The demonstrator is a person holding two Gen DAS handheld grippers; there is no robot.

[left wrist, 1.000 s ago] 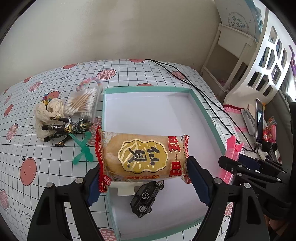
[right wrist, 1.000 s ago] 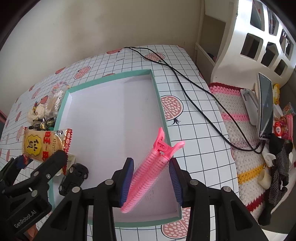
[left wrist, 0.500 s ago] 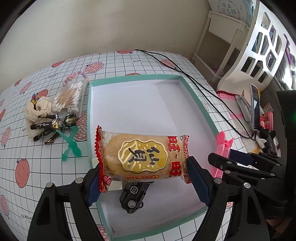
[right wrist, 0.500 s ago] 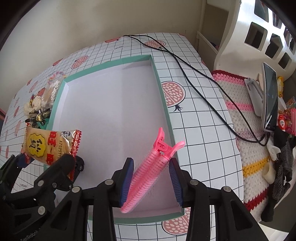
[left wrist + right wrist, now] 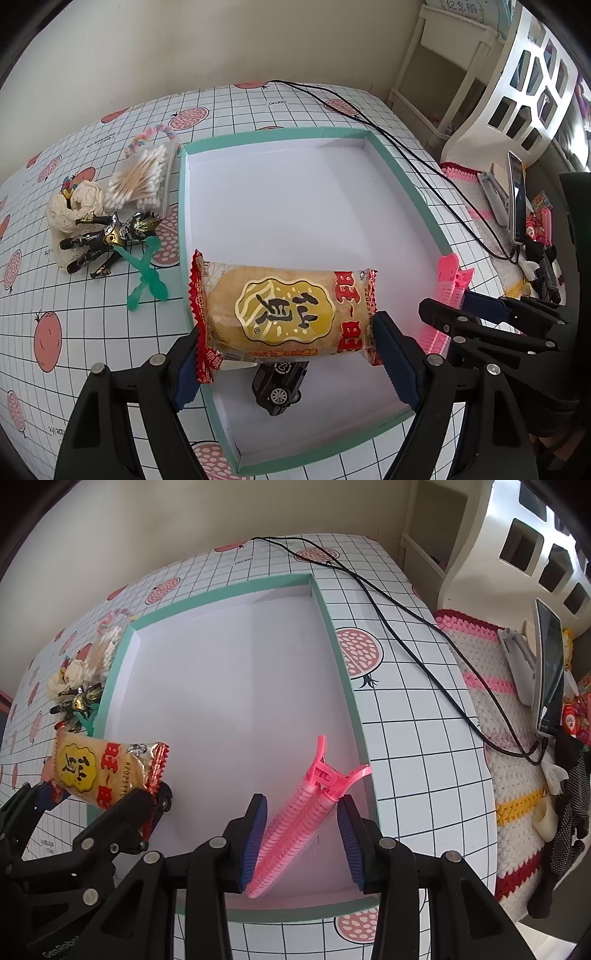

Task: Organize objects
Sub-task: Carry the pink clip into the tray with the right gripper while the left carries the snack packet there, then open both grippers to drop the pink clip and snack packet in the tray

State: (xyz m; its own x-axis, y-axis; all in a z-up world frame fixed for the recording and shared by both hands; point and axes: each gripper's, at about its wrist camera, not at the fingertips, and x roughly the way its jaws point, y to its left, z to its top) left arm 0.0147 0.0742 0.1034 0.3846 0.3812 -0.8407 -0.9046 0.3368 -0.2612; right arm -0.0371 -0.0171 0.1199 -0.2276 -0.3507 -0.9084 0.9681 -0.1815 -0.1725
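A placing step is judged to be in hand: both items are carried over the tray [image 5: 406, 192], neither yet set down. The snack pack [image 5: 284, 314] is pinched at its crimped ends by the left gripper [image 5: 286, 354], held level above the tray's near left corner, over a toy car [image 5: 280, 380] already lying inside. The hair clip [image 5: 303, 816] is pinched between the right gripper's [image 5: 301, 834] pads, tilted, hinge end forward, above the tray's near right corner. Both grippers are pointed forward and downward, side by side. Next, lowering and parting of the jaws is called for; the pack should be released clear of the car. Cotton swabs [image 5: 142, 177] and a figure [image 5: 107, 236] are seen outside the tray.
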